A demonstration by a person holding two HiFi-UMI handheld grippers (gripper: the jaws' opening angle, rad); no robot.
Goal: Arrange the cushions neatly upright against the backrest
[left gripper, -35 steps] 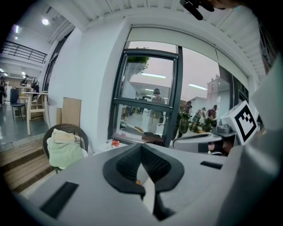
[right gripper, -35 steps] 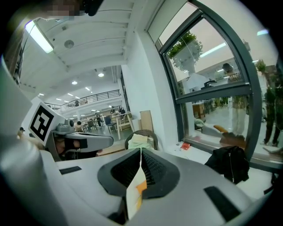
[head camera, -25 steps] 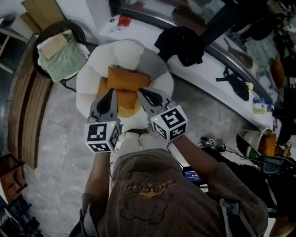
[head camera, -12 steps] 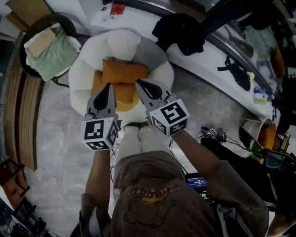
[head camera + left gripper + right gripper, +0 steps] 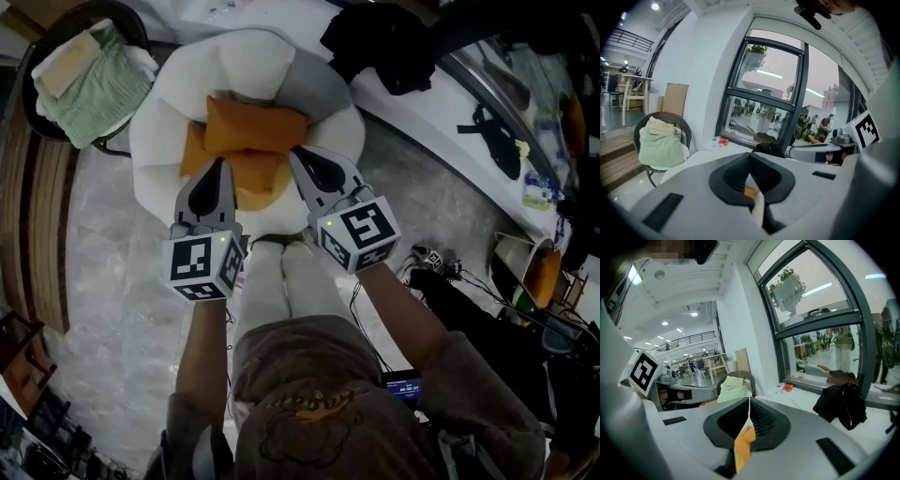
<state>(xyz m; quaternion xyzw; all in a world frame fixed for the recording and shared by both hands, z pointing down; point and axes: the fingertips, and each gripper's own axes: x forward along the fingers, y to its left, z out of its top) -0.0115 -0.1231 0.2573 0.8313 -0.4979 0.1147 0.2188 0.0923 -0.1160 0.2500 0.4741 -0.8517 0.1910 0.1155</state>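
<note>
Seen from the person's head, looking steeply down: a round white armchair (image 5: 155, 127) with two orange cushions lying flat on its seat, not yet stood up. The upper cushion (image 5: 255, 127) lies with its long axis running left to right across the picture, close under the padded backrest (image 5: 248, 64). It overlaps the lower cushion (image 5: 251, 178), which pokes out toward the person and to the left. Two handheld grippers point forward and down at the chair, side by side. The left gripper (image 5: 219, 167) has its tip over the near edge of the lower cushion. The right gripper (image 5: 302, 155) has its tip by the near right corner of the upper cushion. So the cushions lie just ahead of and between the two tips, with neither hand clearly the nearer. Both grippers have their jaws pressed together and seem to pinch nothing. In the left gripper view the left gripper (image 5: 750, 155) shows only a thin slit with a speck of orange behind it. The right gripper (image 5: 749, 401) shows a narrow orange strip the same way, most likely cushion seen beyond the jaws. Whether either tip touches fabric cannot be told from above. Much of the lower cushion is hidden under the upper one and behind the grippers. The front of the seat is also covered by the grippers. A wicker chair holding a folded green blanket (image 5: 89, 80) stands to the left.
</note>
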